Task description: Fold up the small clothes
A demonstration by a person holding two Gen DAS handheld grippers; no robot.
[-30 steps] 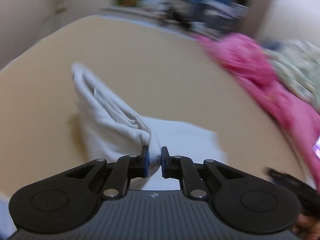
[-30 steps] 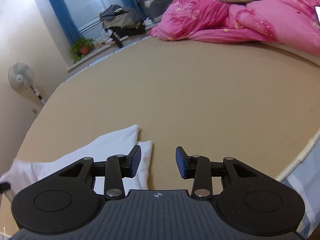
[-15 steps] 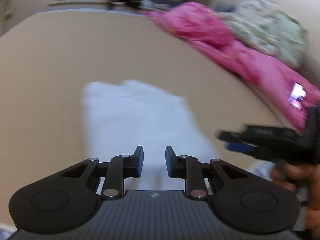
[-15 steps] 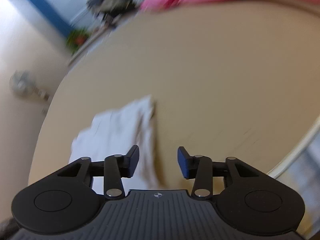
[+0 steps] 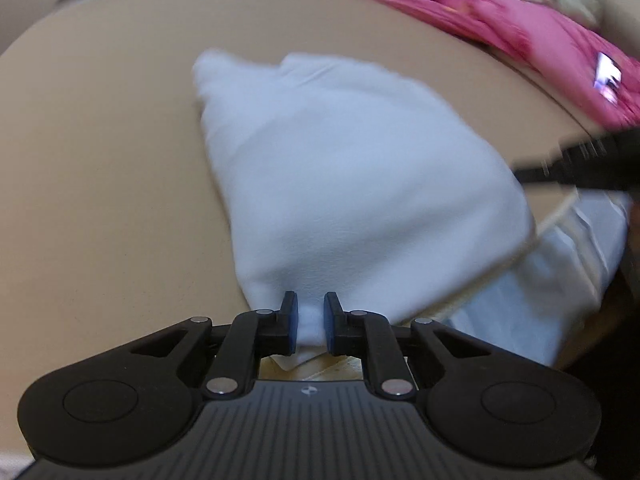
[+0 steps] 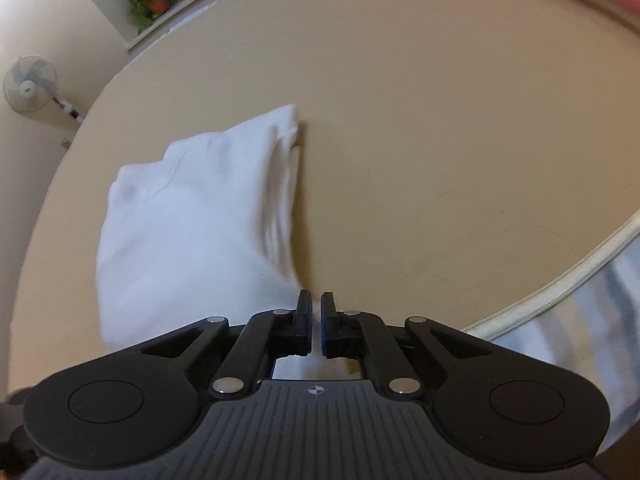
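White garment (image 5: pixel 352 184) lies on the tan bed (image 5: pixel 112 200), spread ahead of both sets of jaws and already doubled: stacked layers show along its edge ahead of the right jaws in the right wrist view (image 6: pixel 280 200).

Left gripper (image 5: pixel 307 324): jaws nearly closed, pinching the garment's near corner; cloth visible between the pads. Right gripper (image 6: pixel 316 324): jaws drawn close together on the opposite near corner, white fabric showing in the narrow gap and below it. The right gripper also appears as a dark blurred shape (image 5: pixel 584 160) at the right edge of the left view.

Judgement on progress: at least one fold done, package roughly rectangular, both near corners held. Likely remaining: carry the near edge forward over the far edge for one more fold, let go, flatten. Layer count inside cannot be told.

Pink quilt (image 5: pixel 500 16) heaped well beyond the garment. More pale cloth (image 5: pixel 560 264) hangs over the bed edge to the right of the left jaws; whether it awaits folding, cannot tell.
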